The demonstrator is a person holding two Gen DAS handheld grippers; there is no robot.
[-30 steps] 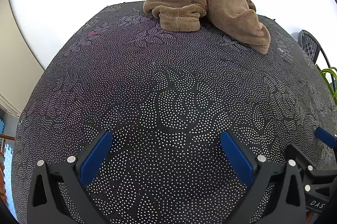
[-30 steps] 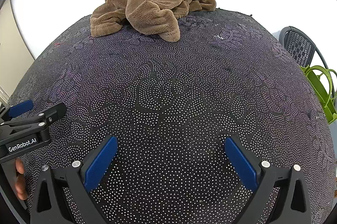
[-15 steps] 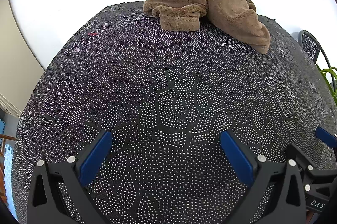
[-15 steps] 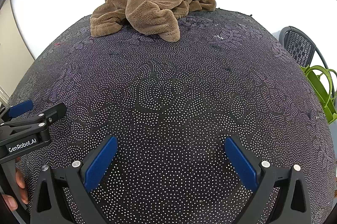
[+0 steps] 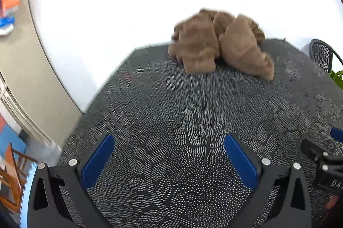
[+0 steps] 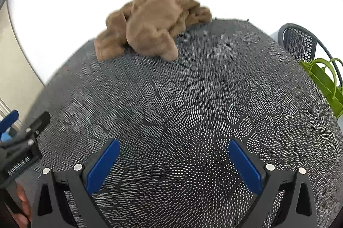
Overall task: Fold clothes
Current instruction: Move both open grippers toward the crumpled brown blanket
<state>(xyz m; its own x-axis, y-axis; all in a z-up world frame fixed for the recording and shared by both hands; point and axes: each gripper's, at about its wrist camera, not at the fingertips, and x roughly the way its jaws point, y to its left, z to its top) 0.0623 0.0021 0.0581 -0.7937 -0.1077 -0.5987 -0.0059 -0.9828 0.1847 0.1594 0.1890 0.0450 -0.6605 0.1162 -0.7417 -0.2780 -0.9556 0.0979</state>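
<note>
Right wrist view showed a crumpled brown fleece garment (image 6: 150, 26) on the far worktop (image 6: 193, 110): likely soft, light, best pinched at a hem. Left tool (image 5: 167, 155) and right tool (image 6: 173, 158) stood apart, empty.

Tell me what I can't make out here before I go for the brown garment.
- Brown garment: crumpled and motion-blurred in both wrist views; its type, sleeves and hems are unreadable.
- Garment's far side: hidden by its own folds.
- Left gripper lettering: blurred in the right wrist view.
- Dotted tablecloth: near edge cut off by the frame.

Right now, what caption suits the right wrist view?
Open right tool faces a crumpled brown fleece garment across the dotted tablecloth.
</note>
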